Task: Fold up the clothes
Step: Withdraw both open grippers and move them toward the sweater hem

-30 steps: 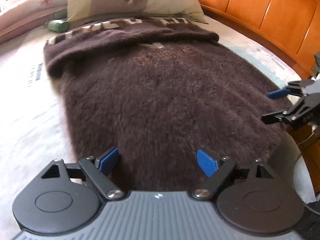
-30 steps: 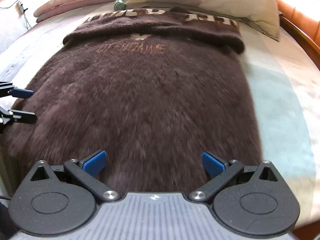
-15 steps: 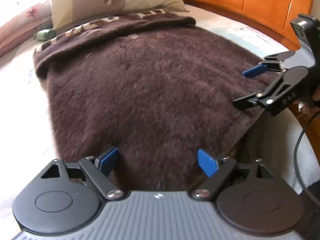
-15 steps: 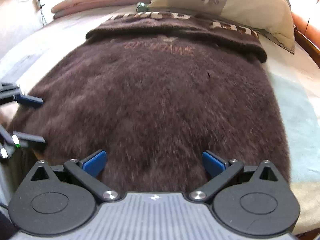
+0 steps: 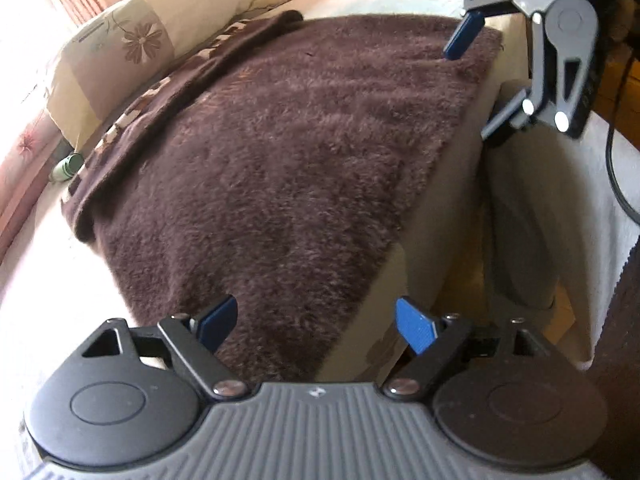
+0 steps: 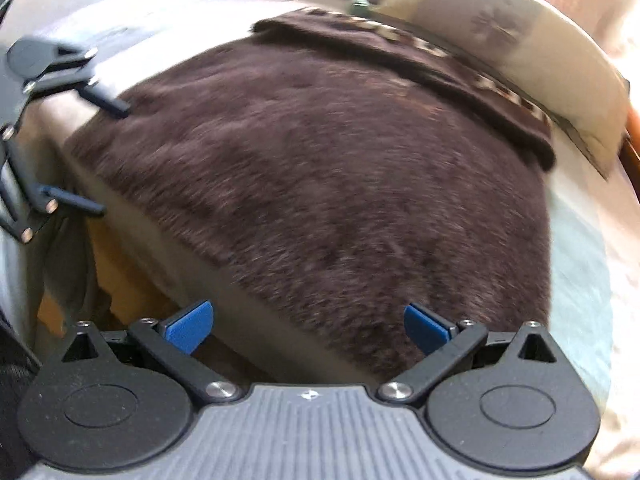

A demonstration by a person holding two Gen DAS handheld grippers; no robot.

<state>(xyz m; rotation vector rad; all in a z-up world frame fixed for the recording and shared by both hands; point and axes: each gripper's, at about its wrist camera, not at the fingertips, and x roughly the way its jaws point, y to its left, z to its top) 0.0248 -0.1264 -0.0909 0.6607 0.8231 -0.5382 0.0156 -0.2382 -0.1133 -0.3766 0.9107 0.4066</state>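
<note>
The right wrist view was smeared with motion, so the pale lettering band along the folded top of the brown fleece garment (image 6: 320, 184) could not be read. The small green thing (image 6: 359, 4) beside the pillow (image 6: 520, 52) was too blurred to name. In the left wrist view the pillow (image 5: 132, 44) covered part of the green object (image 5: 66, 168). The right gripper (image 5: 476, 84) had its body cut by the top edge, one fingertip lost in shadow. A black cable (image 5: 614, 160) ran off the right edge.
</note>
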